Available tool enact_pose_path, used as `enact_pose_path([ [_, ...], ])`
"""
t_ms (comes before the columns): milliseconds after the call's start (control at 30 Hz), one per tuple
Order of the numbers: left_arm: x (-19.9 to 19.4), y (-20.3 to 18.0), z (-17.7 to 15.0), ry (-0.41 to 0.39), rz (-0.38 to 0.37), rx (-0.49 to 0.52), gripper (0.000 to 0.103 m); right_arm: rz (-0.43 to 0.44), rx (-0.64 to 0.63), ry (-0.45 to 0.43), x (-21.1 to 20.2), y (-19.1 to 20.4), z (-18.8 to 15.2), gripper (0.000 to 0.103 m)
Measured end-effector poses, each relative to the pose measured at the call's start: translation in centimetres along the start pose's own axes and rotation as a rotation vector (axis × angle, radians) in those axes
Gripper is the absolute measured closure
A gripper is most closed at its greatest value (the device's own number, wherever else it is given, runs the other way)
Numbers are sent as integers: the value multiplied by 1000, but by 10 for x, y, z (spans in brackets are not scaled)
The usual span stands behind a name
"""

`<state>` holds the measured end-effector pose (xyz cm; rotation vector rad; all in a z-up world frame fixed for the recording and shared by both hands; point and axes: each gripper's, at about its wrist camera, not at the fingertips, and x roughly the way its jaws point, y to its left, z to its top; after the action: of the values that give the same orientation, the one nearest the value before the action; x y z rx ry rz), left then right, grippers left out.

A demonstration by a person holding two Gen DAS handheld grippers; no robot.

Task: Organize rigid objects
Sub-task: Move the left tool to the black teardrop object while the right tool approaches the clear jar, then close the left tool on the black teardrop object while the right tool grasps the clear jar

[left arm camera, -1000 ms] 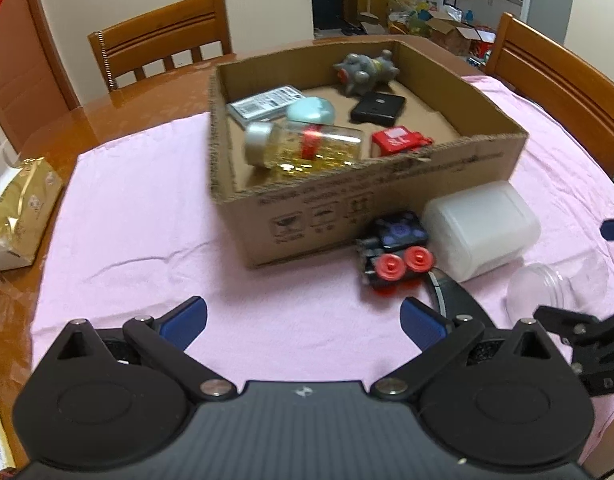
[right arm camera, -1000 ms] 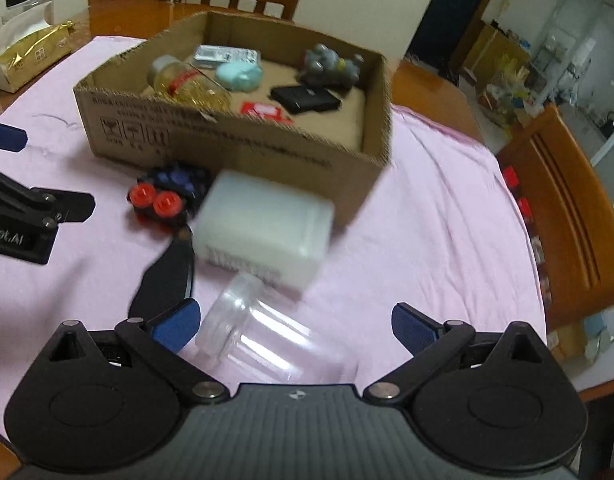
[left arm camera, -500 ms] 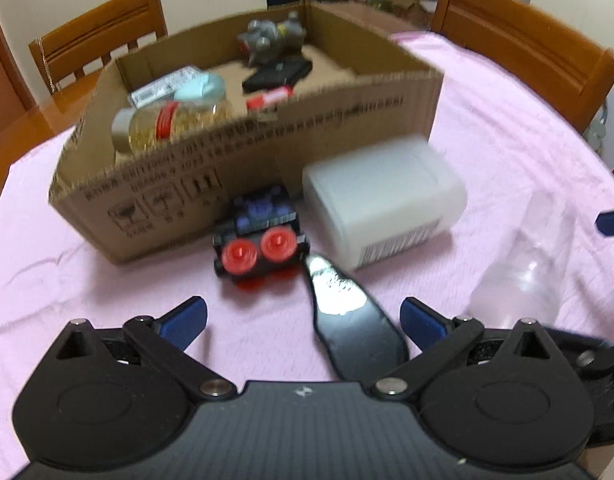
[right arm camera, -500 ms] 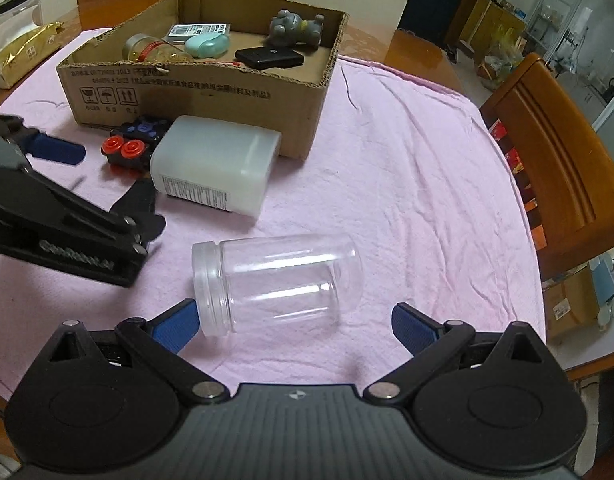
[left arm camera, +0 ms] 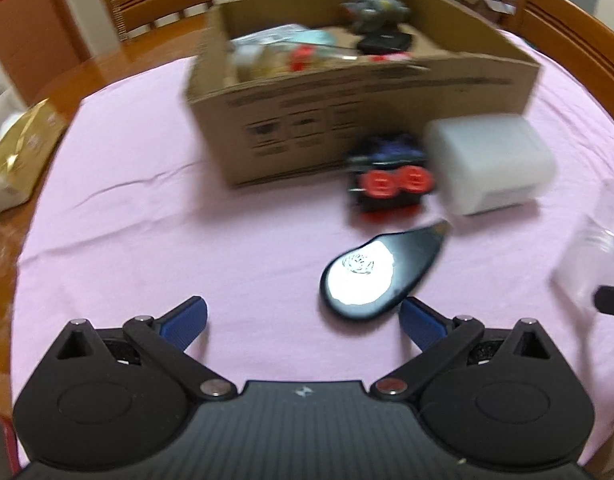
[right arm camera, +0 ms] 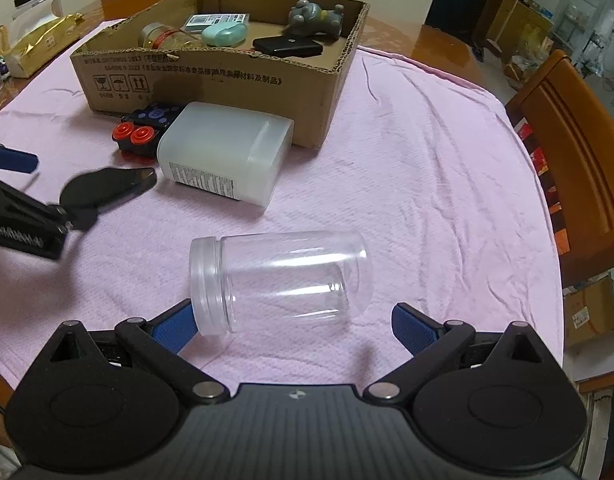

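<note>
The right wrist view is sharp, and it shows the clear plastic jar (right arm camera: 281, 280) whole, lying on its side on the pink cloth (right arm camera: 427, 184), mouth to the left, between the spread blue fingertips of the right gripper (right arm camera: 293, 322); the near-left fingertip sits just beside the jar's rim, and I cannot tell whether it touches. In the left wrist view, which is blurred, that jar (left arm camera: 587, 264) is only a faint shape at the right edge.

The left wrist view shows the black shoehorn-like piece (left arm camera: 377, 276) with a bright glare on its broad end, lying just beyond the right fingertip of the left gripper (left arm camera: 303, 322), whose jaws stand wide apart and hold nothing. From the right wrist view the same piece (right arm camera: 107, 188) is dull black, with the left gripper (right arm camera: 15, 200) hovering at its near-left end.

Farther off, the white plastic container (right arm camera: 227, 152) lies on its side against the cardboard box (right arm camera: 211, 76), the red-and-black toy (right arm camera: 141, 134) touching its left side. Inside the box are a grey figurine (right arm camera: 313, 16), a black case (right arm camera: 287, 46), a teal case (right arm camera: 225, 34) and a small jar (right arm camera: 163, 36).
</note>
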<state>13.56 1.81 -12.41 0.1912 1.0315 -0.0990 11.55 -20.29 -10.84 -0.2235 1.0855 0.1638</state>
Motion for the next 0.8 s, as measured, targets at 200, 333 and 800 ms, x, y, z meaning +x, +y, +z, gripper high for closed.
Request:
enact_pose_path([
  [200,2,13,3,7,63,-51,1,22,-11,4,3,-2,3,0],
  [333,-1,-2,1,13,7,-18,1,46,-29,2,8,-3,6,0],
  [800,5,-37,9,0,-63,-69,0,136,-66,32,30,-9,3,0],
])
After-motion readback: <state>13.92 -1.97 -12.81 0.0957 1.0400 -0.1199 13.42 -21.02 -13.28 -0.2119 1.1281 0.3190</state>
